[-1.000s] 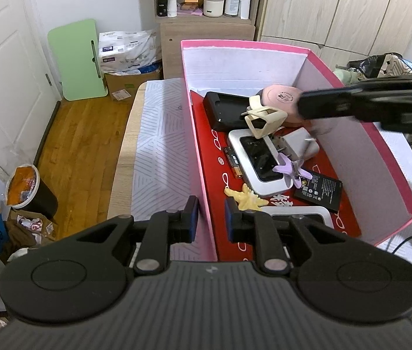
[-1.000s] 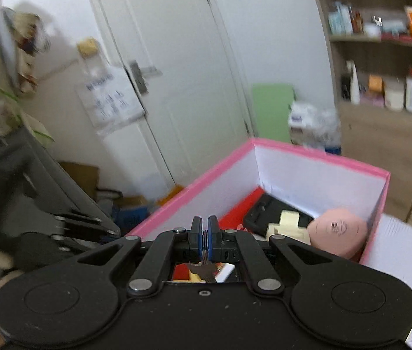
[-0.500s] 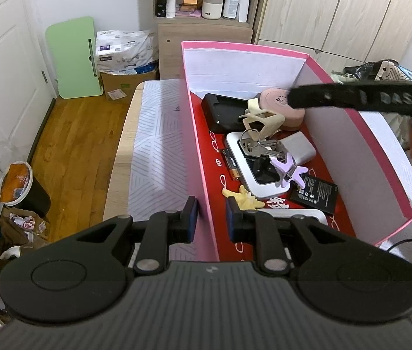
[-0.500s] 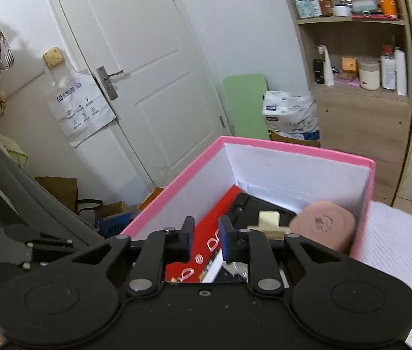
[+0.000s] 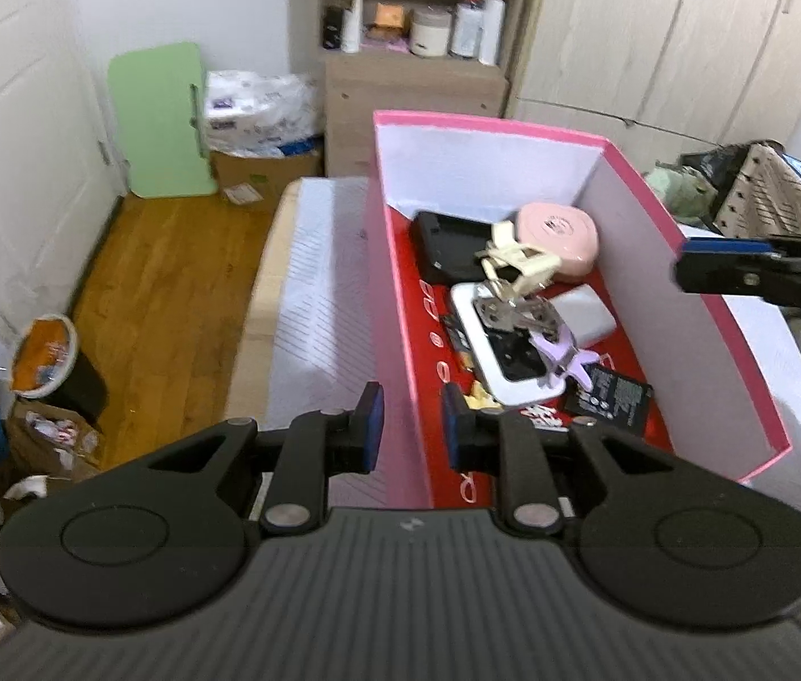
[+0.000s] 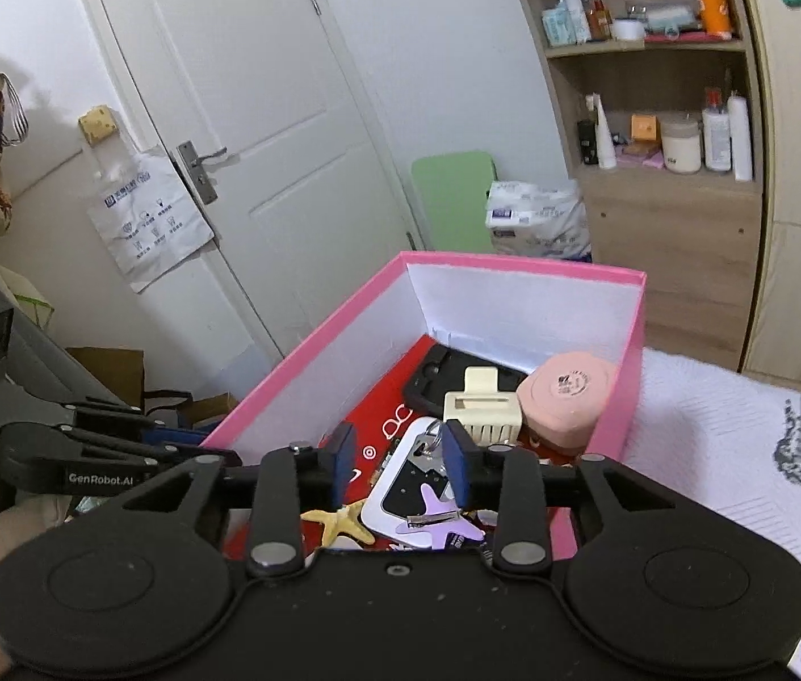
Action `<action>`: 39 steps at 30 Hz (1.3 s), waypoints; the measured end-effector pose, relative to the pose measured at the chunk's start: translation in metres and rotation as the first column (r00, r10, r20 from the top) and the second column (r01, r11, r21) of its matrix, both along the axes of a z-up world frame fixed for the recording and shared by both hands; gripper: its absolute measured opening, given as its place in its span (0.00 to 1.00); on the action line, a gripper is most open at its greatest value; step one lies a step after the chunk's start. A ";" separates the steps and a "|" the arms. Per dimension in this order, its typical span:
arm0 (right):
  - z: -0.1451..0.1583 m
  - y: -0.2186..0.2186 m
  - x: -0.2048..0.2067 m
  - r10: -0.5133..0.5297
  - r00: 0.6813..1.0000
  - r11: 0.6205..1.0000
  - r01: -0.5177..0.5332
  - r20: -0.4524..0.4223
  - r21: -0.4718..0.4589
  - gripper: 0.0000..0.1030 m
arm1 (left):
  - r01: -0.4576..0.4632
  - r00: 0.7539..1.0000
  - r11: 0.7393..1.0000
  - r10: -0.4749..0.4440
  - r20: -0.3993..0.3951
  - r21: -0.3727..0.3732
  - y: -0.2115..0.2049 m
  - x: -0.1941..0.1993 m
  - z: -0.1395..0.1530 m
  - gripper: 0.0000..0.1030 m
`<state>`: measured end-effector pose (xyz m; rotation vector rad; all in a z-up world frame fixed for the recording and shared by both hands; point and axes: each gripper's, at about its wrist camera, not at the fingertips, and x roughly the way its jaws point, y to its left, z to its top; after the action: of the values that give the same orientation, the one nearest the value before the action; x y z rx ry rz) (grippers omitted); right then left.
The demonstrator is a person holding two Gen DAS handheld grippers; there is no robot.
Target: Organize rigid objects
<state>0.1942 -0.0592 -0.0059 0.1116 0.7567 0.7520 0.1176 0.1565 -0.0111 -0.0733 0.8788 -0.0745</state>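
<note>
Now the right gripper [image 6: 398, 465] is spreading its jaws, nothing between them, with the metal keys [image 5: 514, 312] lying just ahead in the pink box [image 5: 701, 352]. Left gripper [image 5: 406, 425] is straddling the box's near cardboard wall, jaws slightly apart, not pinching. Sorting is looking well along: a glossy white tray [image 6: 400, 488], ribbed cream clip [image 6: 479, 406], smooth pink case [image 6: 565, 397] and starfish [image 6: 338, 522] are sitting inside already.

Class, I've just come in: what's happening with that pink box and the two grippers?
A person is sorting small items into the pink box. The right gripper, its jaws just opened and empty, hangs above the keys, which lie on the white tray inside. The left gripper straddles the box's near wall, jaws slightly apart, not gripping it.
</note>
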 end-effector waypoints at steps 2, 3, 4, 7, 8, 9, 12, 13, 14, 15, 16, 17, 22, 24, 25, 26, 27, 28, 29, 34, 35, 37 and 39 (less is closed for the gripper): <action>0.005 -0.005 -0.005 -0.008 1.000 1.000 0.008 0.018 0.006 0.42 | -0.016 1.000 1.000 0.016 0.012 0.011 -0.001 -0.005 0.005 0.25; 0.007 -0.007 -0.008 -0.009 1.000 1.000 0.009 0.021 0.012 0.43 | -0.022 1.000 1.000 0.022 0.021 0.020 -0.002 -0.008 0.008 0.26; 0.009 -0.010 -0.011 -0.011 1.000 1.000 0.011 0.022 0.017 0.44 | -0.025 0.999 0.999 0.024 0.026 0.027 -0.003 -0.012 0.011 0.30; 0.015 -0.014 -0.021 -0.007 1.000 1.000 0.007 0.026 0.019 0.47 | -0.031 0.999 0.999 0.031 0.027 0.007 -0.004 -0.023 0.022 0.47; 0.017 -0.015 -0.024 -0.006 1.000 1.000 0.005 0.026 0.023 0.47 | -0.036 0.999 0.999 0.036 0.034 0.002 -0.004 -0.028 0.026 0.50; 0.019 -0.017 -0.029 -0.007 1.000 1.000 0.006 0.028 0.028 0.49 | -0.037 0.998 0.999 0.037 0.043 0.009 -0.006 -0.032 0.029 0.54; 0.026 -0.022 -0.041 -0.015 0.999 0.999 0.014 0.049 0.030 0.53 | -0.041 0.997 0.999 0.040 0.060 0.025 -0.013 -0.043 0.037 0.68; 0.029 -0.024 -0.046 -0.017 0.998 0.999 0.015 0.057 0.032 0.54 | -0.039 0.998 0.999 0.037 0.060 0.023 -0.015 -0.046 0.038 0.71; 0.031 -0.025 -0.051 -0.016 0.998 0.999 0.014 0.063 0.034 0.54 | -0.035 0.998 0.999 0.033 0.057 0.020 -0.018 -0.048 0.040 0.72; 0.034 -0.027 -0.056 -0.019 0.997 0.999 0.016 0.070 0.035 0.57 | -0.029 0.998 0.999 0.028 0.052 0.017 -0.021 -0.052 0.041 0.75; 0.035 -0.028 -0.061 -0.022 0.997 0.999 0.019 0.076 0.035 0.60 | -0.026 0.998 1.000 0.025 0.050 0.015 -0.024 -0.055 0.042 0.78; 0.037 -0.030 -0.065 -0.025 0.996 0.999 0.022 0.083 0.033 0.61 | -0.026 0.998 1.000 0.025 0.051 0.016 -0.027 -0.058 0.043 0.80; 0.043 -0.036 -0.083 -0.062 0.994 0.998 0.061 0.094 0.015 0.71 | -0.036 0.997 0.998 0.032 0.077 0.046 -0.044 -0.074 0.052 0.95; 0.046 -0.038 -0.087 -0.096 0.992 0.995 0.097 0.082 -0.002 0.85 | -0.036 0.996 0.998 0.031 0.088 0.057 -0.051 -0.078 0.055 0.97; 0.047 -0.040 -0.088 -0.126 0.990 0.992 0.128 0.066 -0.015 0.98 | -0.039 0.995 0.997 0.033 0.099 0.063 -0.054 -0.080 0.055 0.97; 0.049 -0.043 -0.090 -0.163 0.985 0.986 0.164 0.049 -0.022 0.99 | -0.047 0.993 0.996 0.039 0.116 0.070 -0.058 -0.083 0.056 0.97; 0.050 -0.048 -0.092 -0.190 0.981 0.981 0.191 0.042 -0.021 0.99 | -0.052 0.990 0.996 0.042 0.131 0.074 -0.061 -0.086 0.056 0.97; 0.052 -0.052 -0.095 -0.214 0.976 0.976 0.215 0.043 -0.020 1.00 | -0.057 0.989 0.995 0.045 0.144 0.076 -0.064 -0.089 0.055 0.97; 0.053 -0.055 -0.098 -0.229 0.972 0.973 0.230 0.048 -0.020 1.00 | -0.062 0.987 0.995 0.050 0.151 0.077 -0.066 -0.091 0.055 0.97; 0.056 -0.072 -0.114 -0.241 0.970 0.969 0.242 0.031 -0.050 1.00 | -0.094 0.987 0.990 0.079 0.138 0.109 -0.077 -0.099 0.051 0.98; 0.056 -0.073 -0.117 -0.241 0.970 0.968 0.242 0.025 -0.060 1.00 | -0.101 0.986 0.988 0.084 0.141 0.117 -0.080 -0.100 0.050 0.98; 0.053 -0.076 -0.125 -0.226 0.974 0.970 0.227 0.022 -0.083 1.00 | -0.110 0.984 0.986 0.091 0.152 0.124 -0.084 -0.105 0.047 0.98; 0.050 -0.077 -0.134 -0.215 0.976 0.971 0.218 0.035 -0.098 1.00 | -0.115 0.983 0.985 0.094 0.158 0.126 -0.090 -0.109 0.043 0.98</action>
<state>0.0605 -0.1360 0.0442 0.0918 0.7451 0.5058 0.0088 0.0667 0.0316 0.0121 0.7246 0.0769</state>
